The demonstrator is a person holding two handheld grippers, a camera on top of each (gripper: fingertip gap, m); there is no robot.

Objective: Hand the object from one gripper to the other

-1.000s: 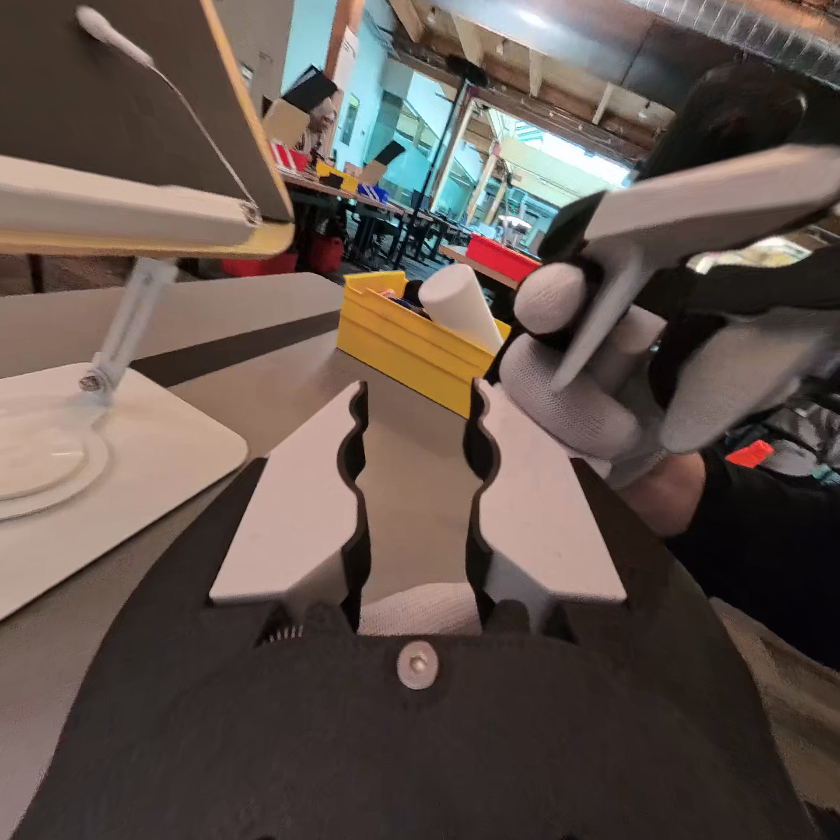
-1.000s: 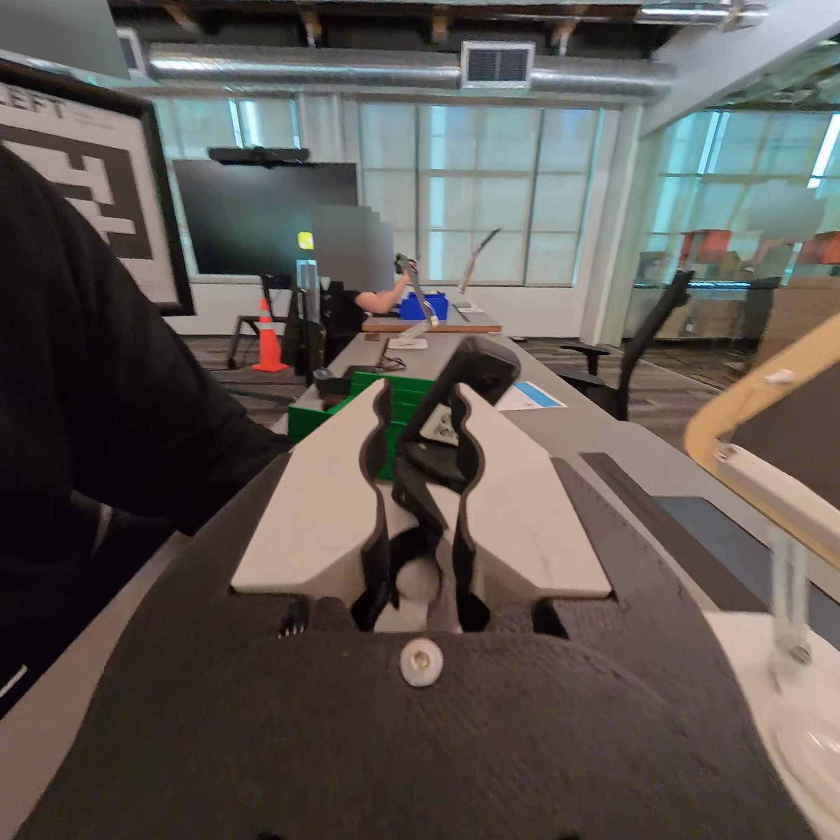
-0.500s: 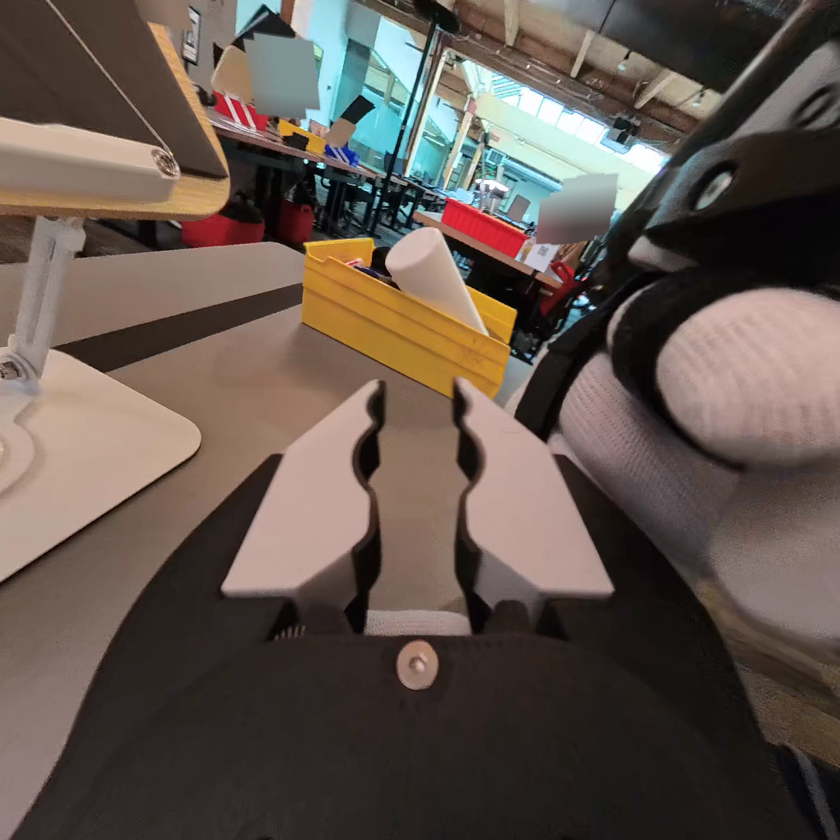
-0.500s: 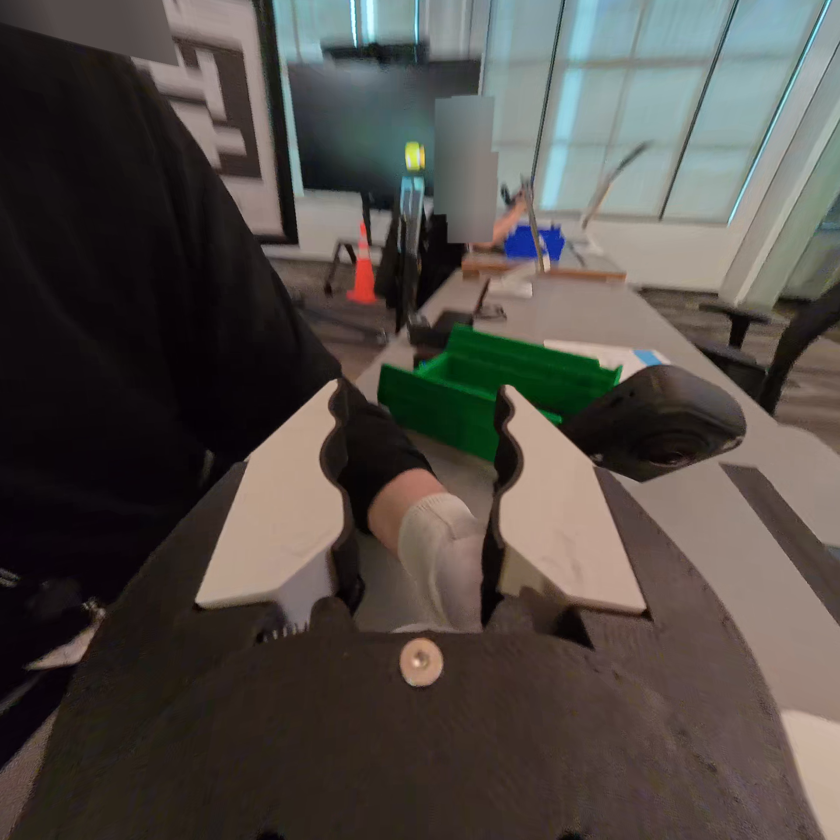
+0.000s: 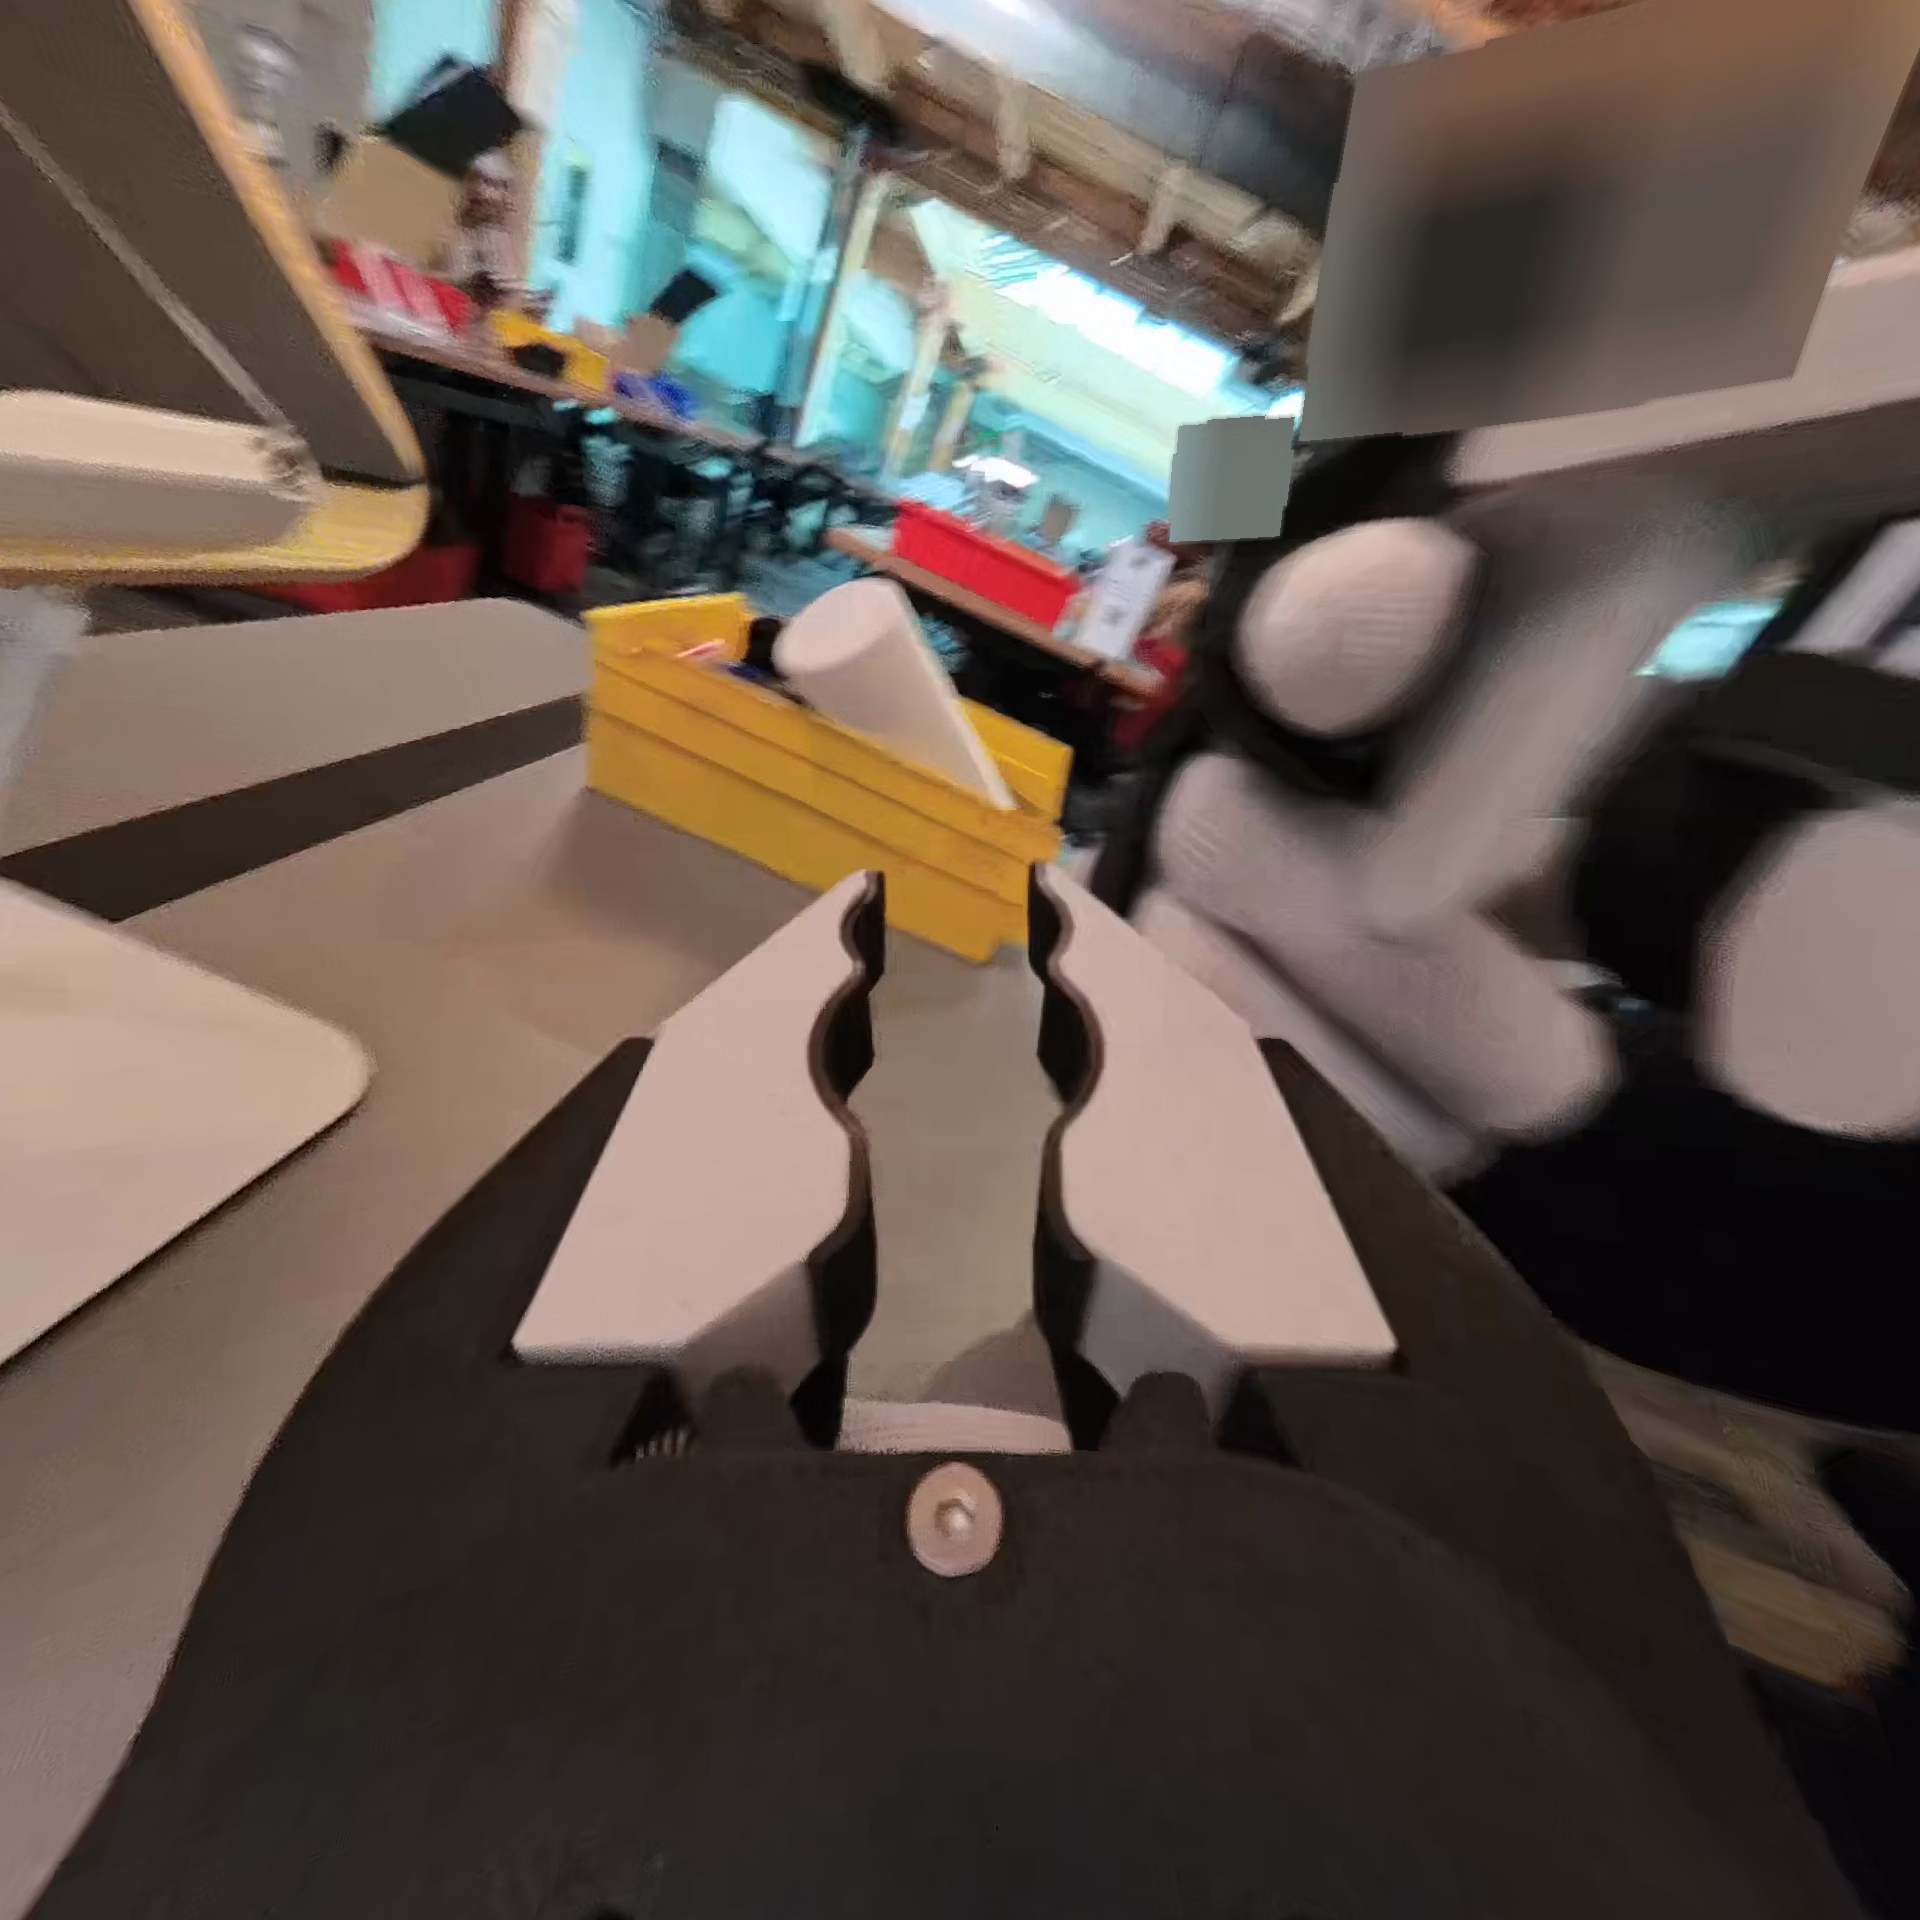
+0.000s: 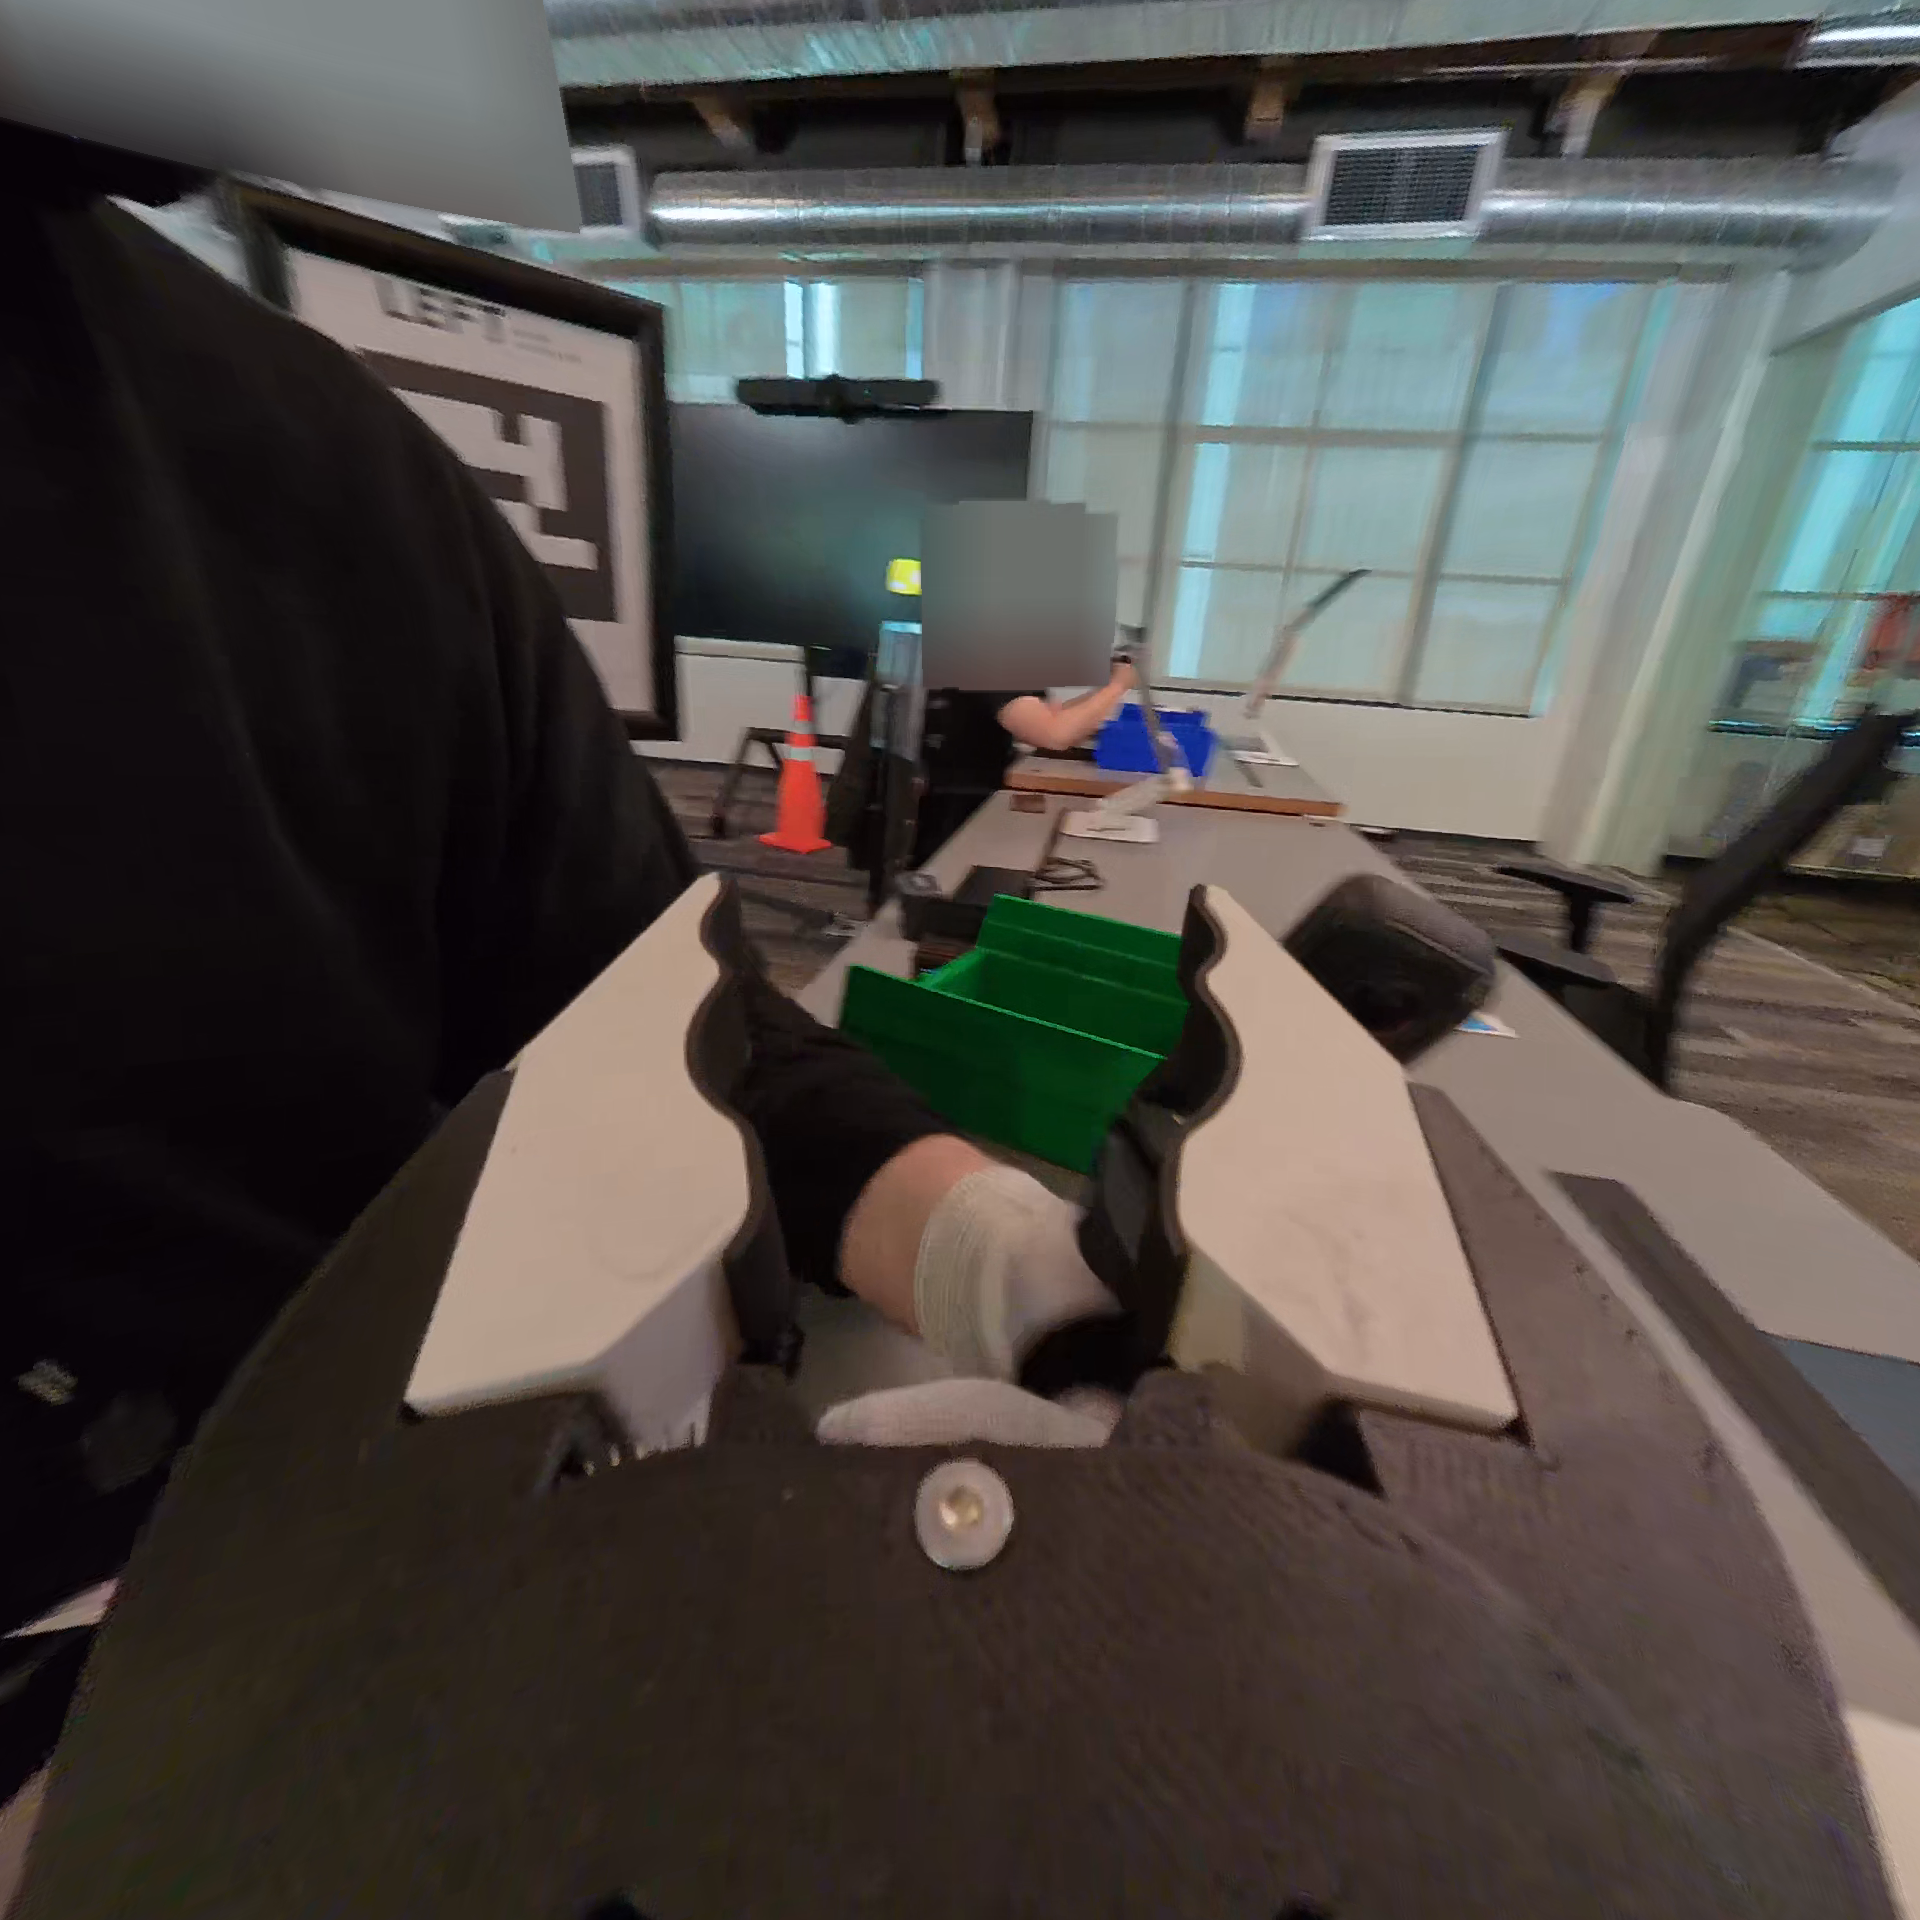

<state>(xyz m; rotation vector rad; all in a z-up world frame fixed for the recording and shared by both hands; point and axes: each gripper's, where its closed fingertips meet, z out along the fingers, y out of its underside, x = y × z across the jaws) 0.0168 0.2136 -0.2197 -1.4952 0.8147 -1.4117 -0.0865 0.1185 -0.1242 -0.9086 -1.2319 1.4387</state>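
Currently both tongs empty. Left tongs [image 5: 956, 904] narrowly parted, nothing between; right tongs [image 6: 956, 925] spread wide. Object to hand over not identifiable in either view (handoff stage unclear, grasp seems pending). Count: one yellow bin [image 5: 727, 769] holding one white cylinder [image 5: 883, 675], one green bin [image 6: 997, 1029], both on surface [image 5: 416, 966].

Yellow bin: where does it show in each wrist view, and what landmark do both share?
Left wrist view: the yellow bin sits centre, on the grey table, just beyond the left gripper fingertips.
Right wrist view: not in it; a green bin shows instead.
Shared landmark: the grey table.
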